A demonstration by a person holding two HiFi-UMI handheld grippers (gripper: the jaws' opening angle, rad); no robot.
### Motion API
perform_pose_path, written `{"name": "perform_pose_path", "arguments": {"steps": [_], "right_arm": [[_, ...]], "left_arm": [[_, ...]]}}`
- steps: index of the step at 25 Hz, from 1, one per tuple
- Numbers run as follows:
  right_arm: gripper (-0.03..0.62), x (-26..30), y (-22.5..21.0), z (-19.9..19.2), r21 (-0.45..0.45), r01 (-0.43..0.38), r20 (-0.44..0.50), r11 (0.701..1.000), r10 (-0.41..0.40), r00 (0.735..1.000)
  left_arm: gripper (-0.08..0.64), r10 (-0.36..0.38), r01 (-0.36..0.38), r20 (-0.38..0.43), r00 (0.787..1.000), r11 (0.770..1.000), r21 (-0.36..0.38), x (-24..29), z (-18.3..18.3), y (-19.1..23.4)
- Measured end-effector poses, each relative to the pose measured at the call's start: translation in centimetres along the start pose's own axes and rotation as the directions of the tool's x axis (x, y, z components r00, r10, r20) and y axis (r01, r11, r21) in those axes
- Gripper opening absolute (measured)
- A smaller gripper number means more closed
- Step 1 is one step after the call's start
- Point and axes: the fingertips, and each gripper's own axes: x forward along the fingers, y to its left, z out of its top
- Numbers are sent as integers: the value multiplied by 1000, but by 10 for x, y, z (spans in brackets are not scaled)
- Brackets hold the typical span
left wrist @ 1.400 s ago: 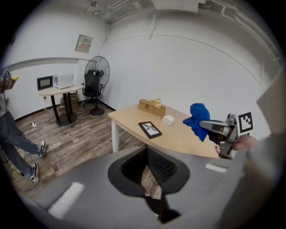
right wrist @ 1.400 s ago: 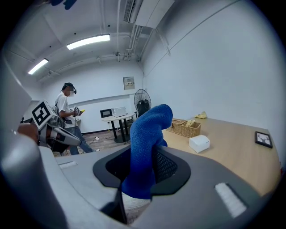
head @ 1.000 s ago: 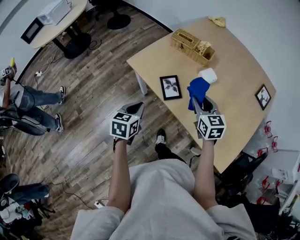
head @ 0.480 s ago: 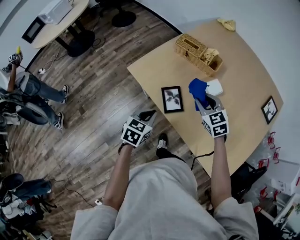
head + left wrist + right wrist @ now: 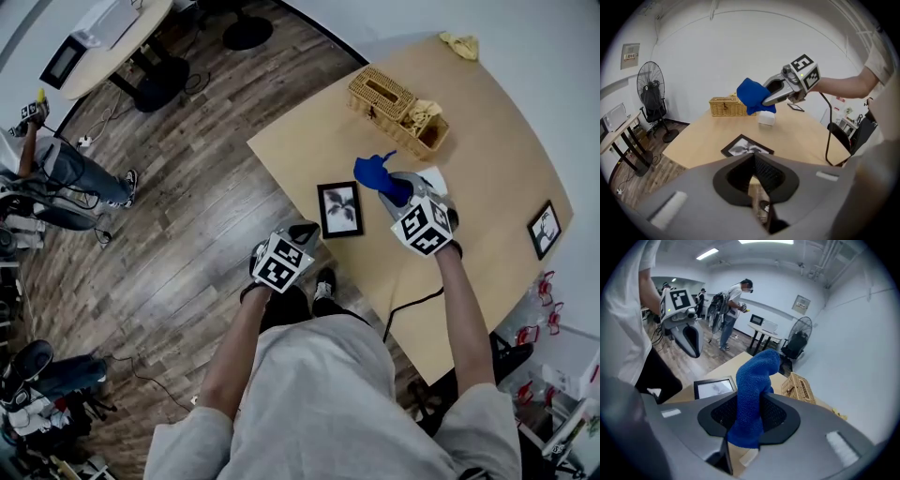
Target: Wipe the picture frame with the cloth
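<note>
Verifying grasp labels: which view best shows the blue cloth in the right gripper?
Right gripper view. The blue cloth stands upright, pinched between the right gripper's jaws, so the grip itself is readable. The head view shows only a bunch sticking out ahead of the gripper. The left gripper view shows it side-on, with the cloth covering the jaw tips.

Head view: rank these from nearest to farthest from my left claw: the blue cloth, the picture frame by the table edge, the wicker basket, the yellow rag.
Measured from the left claw, which is off the table:
1. picture frame, flat by the near edge
2. blue cloth, gripped in the right claw
3. wicker basket, farther back
4. yellow rag, at the far corner
</note>
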Motion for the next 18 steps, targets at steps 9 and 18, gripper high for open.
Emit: {"name": "perform_pose_path", "arguments": {"steps": [9, 18], "right_arm": [[115, 37, 16, -18, -268, -74, -171, 961, 28, 985], [115, 81, 35, -19, 71, -104, -85, 992, 110, 990]], "left_arm": [[52, -52, 59, -98, 994, 996, 66, 32, -13, 9], [52, -115, 133, -186, 976, 987, 87, 67, -33, 19]]}}
